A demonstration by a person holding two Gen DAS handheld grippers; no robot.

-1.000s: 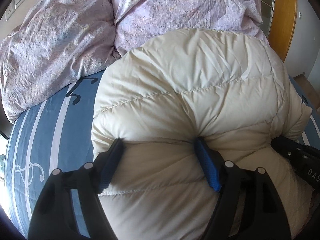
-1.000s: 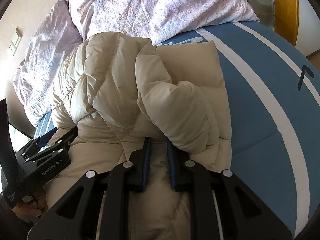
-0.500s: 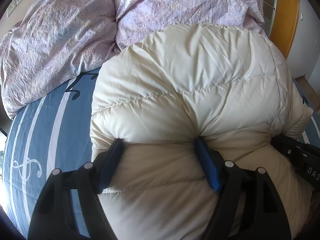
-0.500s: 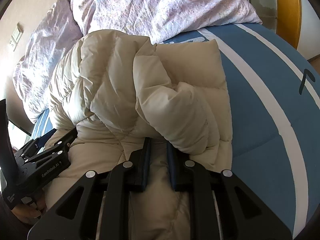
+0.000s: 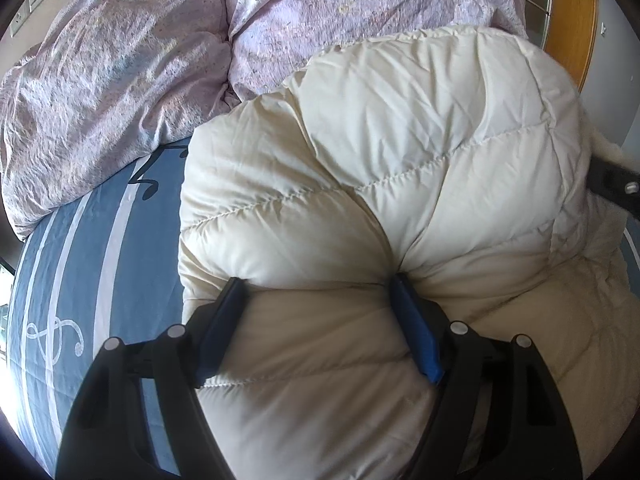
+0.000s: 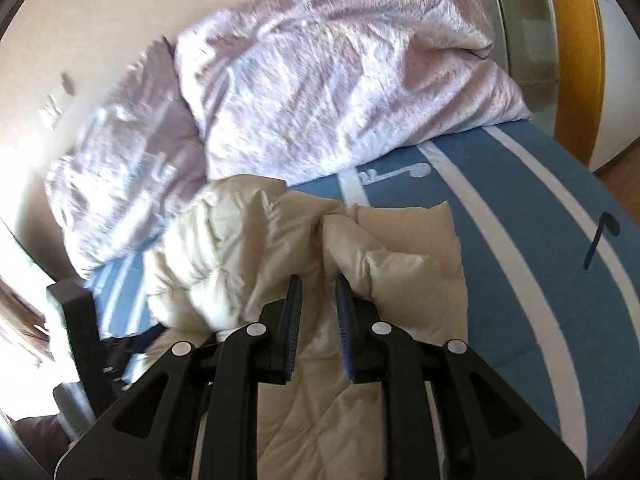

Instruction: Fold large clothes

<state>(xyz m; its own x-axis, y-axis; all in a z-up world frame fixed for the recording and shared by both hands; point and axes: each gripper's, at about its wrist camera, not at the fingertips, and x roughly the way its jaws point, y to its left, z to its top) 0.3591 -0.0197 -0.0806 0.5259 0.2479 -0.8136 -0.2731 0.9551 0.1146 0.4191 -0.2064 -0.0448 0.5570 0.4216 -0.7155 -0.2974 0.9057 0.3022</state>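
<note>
I am pinching a thick fold of the cream down jacket (image 5: 360, 184) in my widely spread left gripper (image 5: 316, 300). My right gripper (image 6: 318, 292), nearly pressed together, seems empty above the jacket; next, regrasping ahead.

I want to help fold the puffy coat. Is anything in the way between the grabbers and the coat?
Nothing visible is. The left gripper has its jaws wide around a thick fold of the cream puffer coat. The right gripper has narrow jaws right over the coat, fabric bunched at its tips.
</note>
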